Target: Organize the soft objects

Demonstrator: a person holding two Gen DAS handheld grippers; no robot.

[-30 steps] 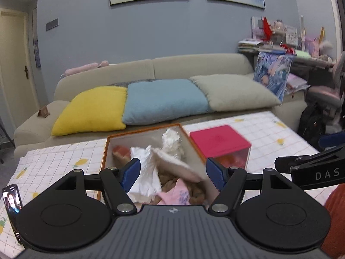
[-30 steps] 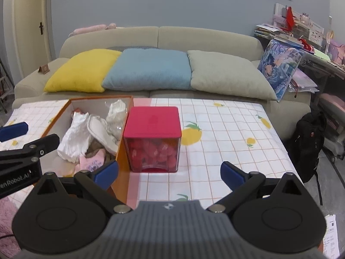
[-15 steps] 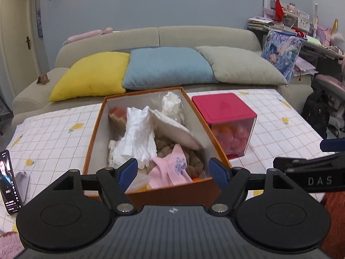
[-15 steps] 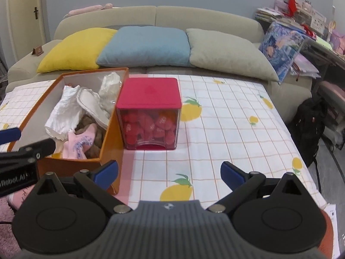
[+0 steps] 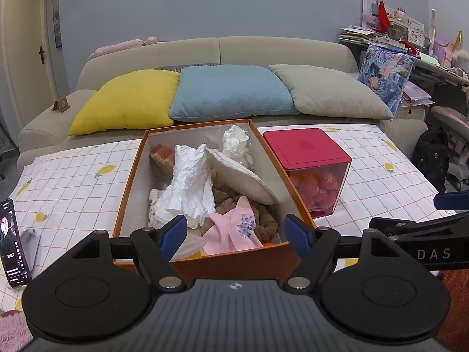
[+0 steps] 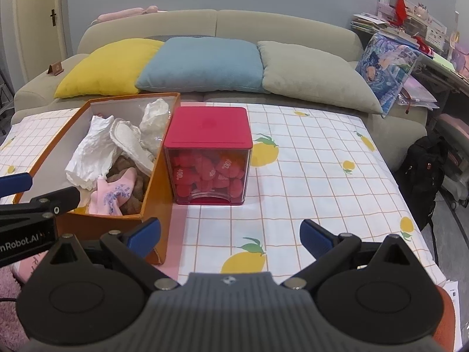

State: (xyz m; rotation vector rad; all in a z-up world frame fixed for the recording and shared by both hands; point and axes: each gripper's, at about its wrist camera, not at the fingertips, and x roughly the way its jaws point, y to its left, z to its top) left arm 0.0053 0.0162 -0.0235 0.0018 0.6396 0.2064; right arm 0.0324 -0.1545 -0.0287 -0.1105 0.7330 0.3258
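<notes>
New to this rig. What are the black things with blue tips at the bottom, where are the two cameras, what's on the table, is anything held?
No robot arm: a person holds a two-finger gripper in each hand, with a fisheye camera on each looking along its fingers. The left gripper shows in its own view, over the near end of the orange box; the right gripper hangs over the lemon-print tablecloth. Both stand open and hold nothing. The box holds soft things: white crumpled cloth, a pink sock, brown plush. Beside it stands a red-lidded clear cube of red pieces. A phone lies at the far left.
</notes>
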